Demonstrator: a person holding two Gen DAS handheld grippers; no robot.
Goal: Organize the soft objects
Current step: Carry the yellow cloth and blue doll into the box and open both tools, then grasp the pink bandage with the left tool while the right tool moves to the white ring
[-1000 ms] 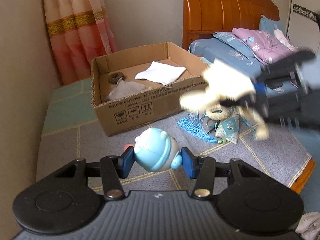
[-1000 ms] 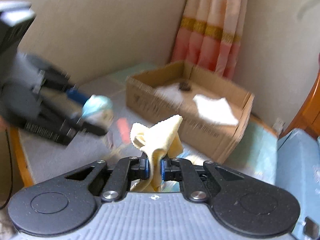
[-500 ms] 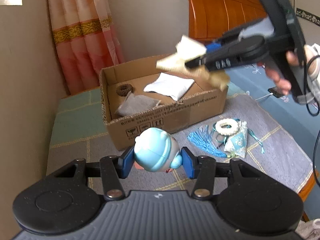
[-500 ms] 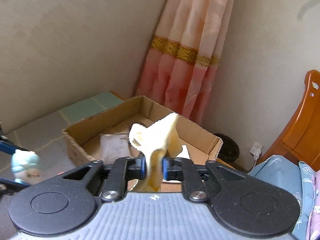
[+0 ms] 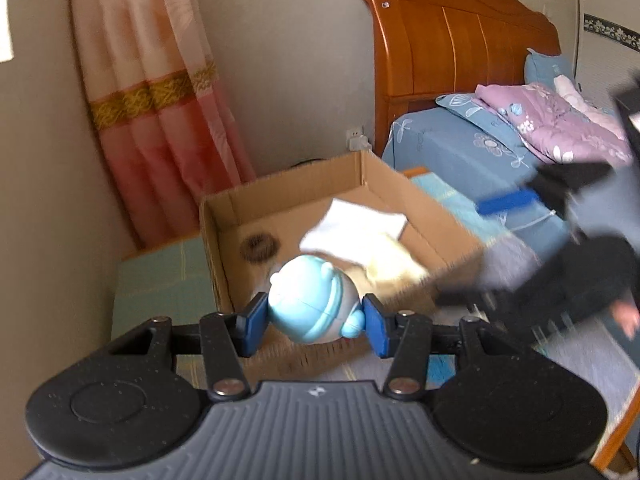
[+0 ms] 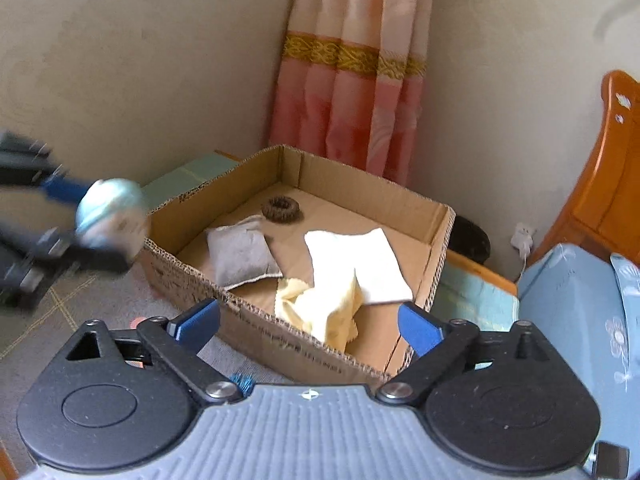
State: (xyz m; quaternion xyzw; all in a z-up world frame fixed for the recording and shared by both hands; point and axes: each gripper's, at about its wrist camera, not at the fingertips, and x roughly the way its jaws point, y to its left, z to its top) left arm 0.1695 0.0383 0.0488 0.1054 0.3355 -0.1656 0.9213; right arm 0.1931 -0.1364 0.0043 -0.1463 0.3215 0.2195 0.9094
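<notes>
My left gripper [image 5: 312,316] is shut on a light blue round toy figure [image 5: 310,304] and holds it above the near wall of the cardboard box [image 5: 216,248]. The toy also shows blurred in the right wrist view [image 6: 110,216]. My right gripper [image 6: 308,324] is open and empty above the box's near wall [image 6: 256,332]. A yellow cloth [image 6: 324,312] lies crumpled in the box, next to a white cloth [image 6: 356,256], a grey pouch [image 6: 240,252] and a brown ring [image 6: 282,209].
A pink curtain [image 6: 352,92] hangs behind the box in the wall corner. A bed with blue bedding [image 5: 460,148] and a wooden headboard [image 5: 460,44] stands to the right. A blue tassel [image 6: 242,382] lies on the grey mat by the box.
My right gripper has opened and dropped the yellow cloth into the box. My left gripper has carried the blue toy forward to the box's near wall.
</notes>
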